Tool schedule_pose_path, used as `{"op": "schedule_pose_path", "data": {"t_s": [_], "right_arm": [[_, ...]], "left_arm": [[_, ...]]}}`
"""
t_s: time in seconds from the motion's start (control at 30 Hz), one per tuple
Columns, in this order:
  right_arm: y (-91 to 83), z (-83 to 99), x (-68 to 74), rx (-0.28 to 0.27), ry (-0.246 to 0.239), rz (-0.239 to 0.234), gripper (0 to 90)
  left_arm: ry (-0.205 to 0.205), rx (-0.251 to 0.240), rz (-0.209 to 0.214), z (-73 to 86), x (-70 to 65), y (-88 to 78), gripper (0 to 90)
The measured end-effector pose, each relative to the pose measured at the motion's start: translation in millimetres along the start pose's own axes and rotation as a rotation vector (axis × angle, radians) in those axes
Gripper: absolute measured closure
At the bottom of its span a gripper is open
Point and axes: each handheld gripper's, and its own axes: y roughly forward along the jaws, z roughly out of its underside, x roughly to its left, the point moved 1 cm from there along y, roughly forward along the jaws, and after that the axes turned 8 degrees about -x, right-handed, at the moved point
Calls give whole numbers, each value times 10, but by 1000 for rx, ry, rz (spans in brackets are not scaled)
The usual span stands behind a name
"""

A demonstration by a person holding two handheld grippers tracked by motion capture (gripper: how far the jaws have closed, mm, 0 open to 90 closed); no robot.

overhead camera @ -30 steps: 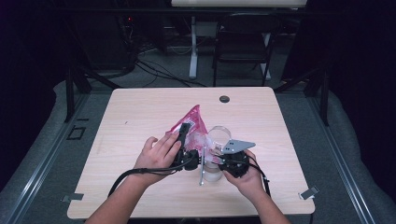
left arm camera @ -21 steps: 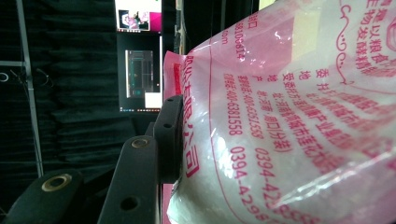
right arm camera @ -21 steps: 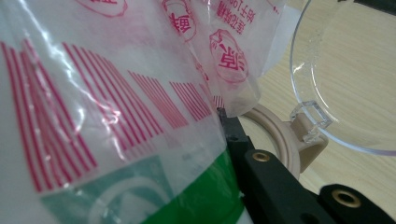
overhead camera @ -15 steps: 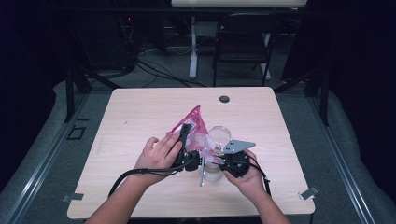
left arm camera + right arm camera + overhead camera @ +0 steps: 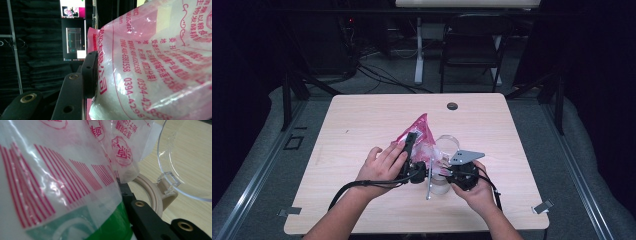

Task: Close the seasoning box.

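Currently mid-table, near front edge: bag (image 5: 421, 134) of white powder pinched between both tools. Left gripper (image 5: 410, 146) clamped on bag, pad flat against the printed film (image 5: 155, 65); jaws just eased wider by a hair, bag between them. Right gripper (image 5: 443, 172) closed tight on bag's lower film (image 5: 50, 185), next to a clear jar (image 5: 446, 145) with hinged lid. Probably steadying bag for pouring into jar; bag mouth hard to see. Hands low, close together, forearms in from front edge.

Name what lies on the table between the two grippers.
In the high view, the pink bag and a clear container sit between the left gripper and right gripper.
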Motion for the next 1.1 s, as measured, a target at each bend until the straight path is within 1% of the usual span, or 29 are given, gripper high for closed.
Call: {"op": "schedule_pose_path", "data": {"t_s": [0.1, 0.13, 0.17, 0.23, 0.3, 0.33, 0.53, 0.57, 0.6, 0.77, 0.83, 0.9, 0.93, 0.97, 1.0, 1.1], "right_arm": [[5, 2, -2, 2, 1, 0, 900], [6, 4, -3, 4, 0, 2, 900], [6, 4, -6, 7, -2, 4, 900], [9, 7, -7, 8, 0, 8, 900], [10, 8, -10, 11, -2, 6, 900], [11, 8, -8, 12, -5, 7, 900], [9, 6, -4, 12, -8, 8, 900], [8, 5, -4, 12, -9, 10, 900], [6, 4, -5, 12, -9, 10, 900], [8, 4, -5, 10, -6, 11, 900], [9, 4, -5, 7, 0, 11, 900], [6, 3, -8, 7, 0, 9, 900], [7, 3, -8, 6, 1, 8, 900], [6, 4, -9, 7, 1, 7, 900], [6, 4, -9, 7, 1, 6, 900], [10, 7, -8, 5, 1, 8, 900]], "left_arm": [[0, 0, -2, -6, -4, 0, 604], [4, -15, -12, -4, -8, 9, 603], [6, -15, -9, -6, -10, 11, 603], [11, -13, -8, -8, -11, 11, 606], [7, -9, -1, -4, -14, 16, 609], [10, 3, 2, -8, -7, 8, 608], [6, 6, 3, -1, -10, 8, 608], [1, 4, 0, 2, -15, 9, 608], [-2, -9, -5, 9, -19, 17, 608], [4, -9, -7, 9, -9, 16, 607], [10, 5, 3, 2, -3, 6, 607], [13, 2, 2, -4, -1, 4, 607], [7, 6, 9, -5, -3, 3, 608], [17, 2, 4, -9, 3, 3, 608], [16, -9, -4, -5, -3, 9, 609], [25, -7, -2, -11, -2, 9, 611]]}}
